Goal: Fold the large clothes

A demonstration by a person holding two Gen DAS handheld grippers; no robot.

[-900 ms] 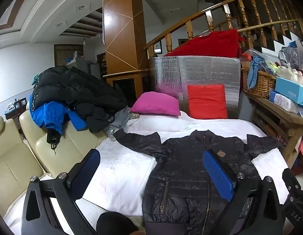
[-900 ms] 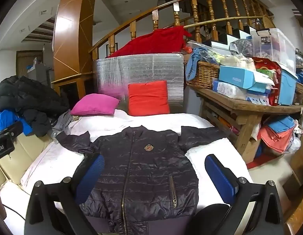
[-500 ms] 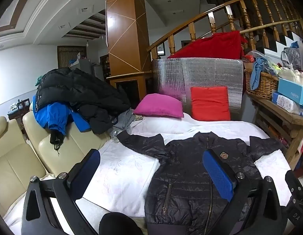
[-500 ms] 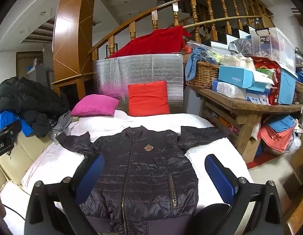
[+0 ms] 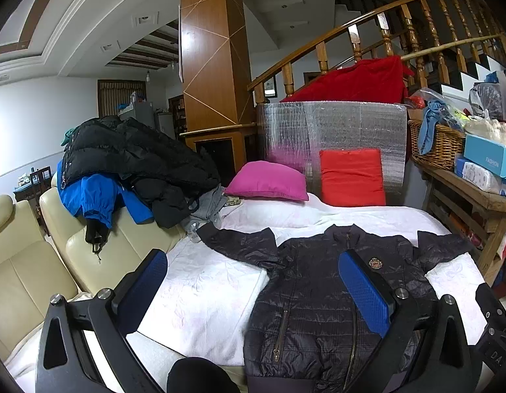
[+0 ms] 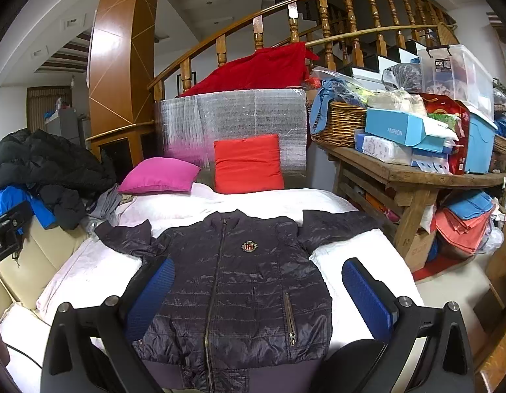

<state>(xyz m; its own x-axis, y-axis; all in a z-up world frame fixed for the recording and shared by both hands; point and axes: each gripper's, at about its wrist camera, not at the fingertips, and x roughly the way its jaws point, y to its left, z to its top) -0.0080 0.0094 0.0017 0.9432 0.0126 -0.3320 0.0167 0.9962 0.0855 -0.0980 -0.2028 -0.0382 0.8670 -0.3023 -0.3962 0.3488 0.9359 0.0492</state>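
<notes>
Left wrist view. Item: your left gripper [image 5: 253, 286], jaws spread wide, nothing between the blue pads [image 5: 362, 290]. Item: dark quilted jacket [image 5: 321, 298], lying flat and face up on the white bedcover [image 5: 204, 288], zipped, hem toward you, collar away. It sits ahead and to the right of this gripper; only the right-hand pad overlaps the chest, and the other pad hangs over bare cover. The jacket's long axis runs from you toward the pillows; the sleeves stretch out crosswise. Item: left-hand sleeve [image 5: 240, 245], reaching toward the pile of coats [image 5: 135, 163] on the cream sofa [image 5: 30, 271]. This gripper looks the nearer one to that sleeve.

Right wrist view. Item: your right gripper [image 6: 258, 294], likewise wide open and empty. The jacket [image 6: 240, 288] lies squarely ahead of it, filling most of the gap between the pads, zip line close to centre. Item: right-hand sleeve [image 6: 334, 226], pointing toward the wooden table [image 6: 416, 177]; this gripper is the nearer to it. Item: pink pillow [image 6: 158, 175] and red pillow [image 6: 248, 162] beyond the collar, well apart from the jacket.

Judgement: no fold started; each gripper would take the sleeve on its own side and bring it across the chest.
</notes>
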